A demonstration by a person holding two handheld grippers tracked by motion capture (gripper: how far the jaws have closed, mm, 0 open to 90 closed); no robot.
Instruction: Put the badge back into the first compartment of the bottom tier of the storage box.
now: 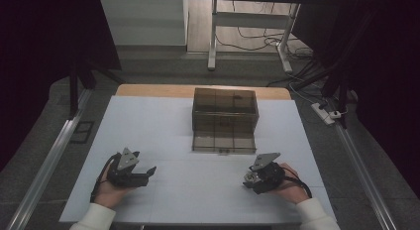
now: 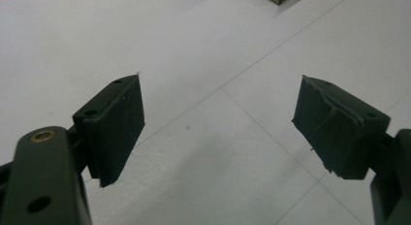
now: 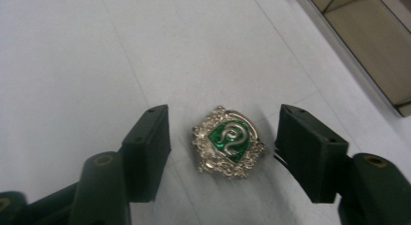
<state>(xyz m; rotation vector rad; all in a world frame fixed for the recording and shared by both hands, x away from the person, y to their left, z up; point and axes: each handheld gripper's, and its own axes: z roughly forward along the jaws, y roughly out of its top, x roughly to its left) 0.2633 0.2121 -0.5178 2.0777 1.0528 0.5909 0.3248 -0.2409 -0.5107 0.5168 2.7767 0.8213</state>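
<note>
One small shiny badge [image 3: 229, 148] lies flat on the white table [image 1: 163, 126]. It is silver with a green middle and a curly snake on it. It sits between the two black jaws of the right gripper [image 3: 223, 152], near the right front part of the table. The jaws are spread apart and do not touch the badge, with a gap on each side. So the badge is not picked up yet.

The left gripper [image 2: 220, 123] is spread wide too. Nothing is between its jaws, just bare table. It rests low at the left front of the table, held in the person's left hand [image 1: 110, 193].

A brown see-through box [image 1: 225, 113] stands at the far middle of the table. Its lid [image 1: 224, 142] is folded down flat toward the person, so the box is already open. Inside I can see little walls that make many small spaces. I think the badge is meant to go in one of them. That part is still to do: pinch the badge, lift it, carry it over, and drop it in. The box is well apart from the badge.

The table top is smooth and white, with thin lines across it. A strip of wood shows at its far edge. The room is dim, with a grey floor [image 1: 163, 69]. Behind the table stands a white desk frame [image 1: 247, 22], with cables on the floor near it. Metal rails [image 1: 49, 155] run along both sides.
</note>
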